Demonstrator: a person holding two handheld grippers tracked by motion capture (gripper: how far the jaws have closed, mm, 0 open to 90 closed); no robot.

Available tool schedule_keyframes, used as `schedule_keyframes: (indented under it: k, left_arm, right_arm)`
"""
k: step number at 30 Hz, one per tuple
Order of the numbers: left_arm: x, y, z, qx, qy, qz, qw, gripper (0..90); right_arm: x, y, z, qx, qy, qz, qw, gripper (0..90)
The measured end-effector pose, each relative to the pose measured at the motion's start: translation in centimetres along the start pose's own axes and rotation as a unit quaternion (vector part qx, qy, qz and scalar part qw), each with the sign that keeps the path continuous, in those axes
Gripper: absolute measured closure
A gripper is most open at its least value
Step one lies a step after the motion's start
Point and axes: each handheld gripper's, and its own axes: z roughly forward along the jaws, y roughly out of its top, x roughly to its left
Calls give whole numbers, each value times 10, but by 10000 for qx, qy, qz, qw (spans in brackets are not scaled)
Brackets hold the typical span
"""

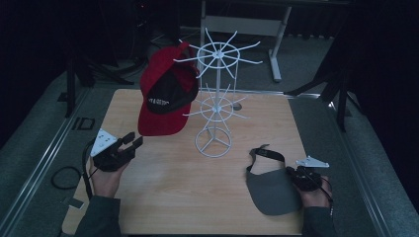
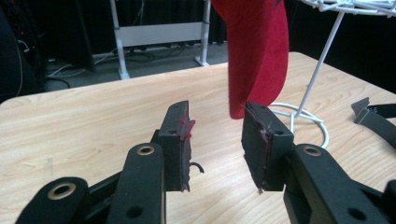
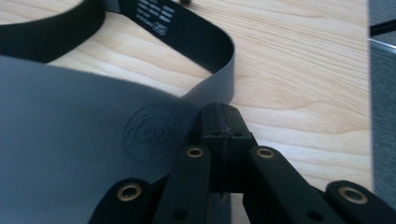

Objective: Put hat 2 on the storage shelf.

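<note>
A red cap with a black front panel hangs from an upper arm of the white wire rack at the table's middle back. My left gripper is open just below and left of the cap's brim, with nothing between its jaws. A grey visor with a black strap lies flat at the front right. My right gripper is shut on the visor's right edge, jaws pressed together.
The rack's ring base rests on the wooden table. Grey carpeted ledges and metal rails flank the table. A desk frame stands behind, in the dark.
</note>
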Motion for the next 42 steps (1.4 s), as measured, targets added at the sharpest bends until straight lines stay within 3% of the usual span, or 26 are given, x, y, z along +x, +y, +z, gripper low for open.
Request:
schedule_keyframes:
  k: [8, 12, 18, 26, 33, 42]
  left_arm:
    - [-1, -3, 2, 0, 14, -55, 10000, 624]
    - [-2, -4, 3, -2, -4, -61, 10000, 624]
    - [-2, -6, 4, 42, -17, -72, 10000, 621]
    - [-2, -6, 3, 20, -21, -100, 9999, 616]
    - [-1, -6, 3, 1, -35, -126, 9999, 611]
    - [-2, -7, 4, 19, -65, -139, 9999, 602]
  right_arm:
    - [13, 7, -6, -139, 348, -173, 9991, 900]
    - [10, 18, -8, -365, 475, -156, 9981, 900]
    - [12, 40, -1, -485, 650, -329, 9962, 889]
    - [15, 70, 15, -467, 841, -576, 9937, 834]
    - [17, 84, 29, -370, 971, -707, 9921, 813]
    - [21, 102, 43, -266, 1218, -972, 9874, 788]
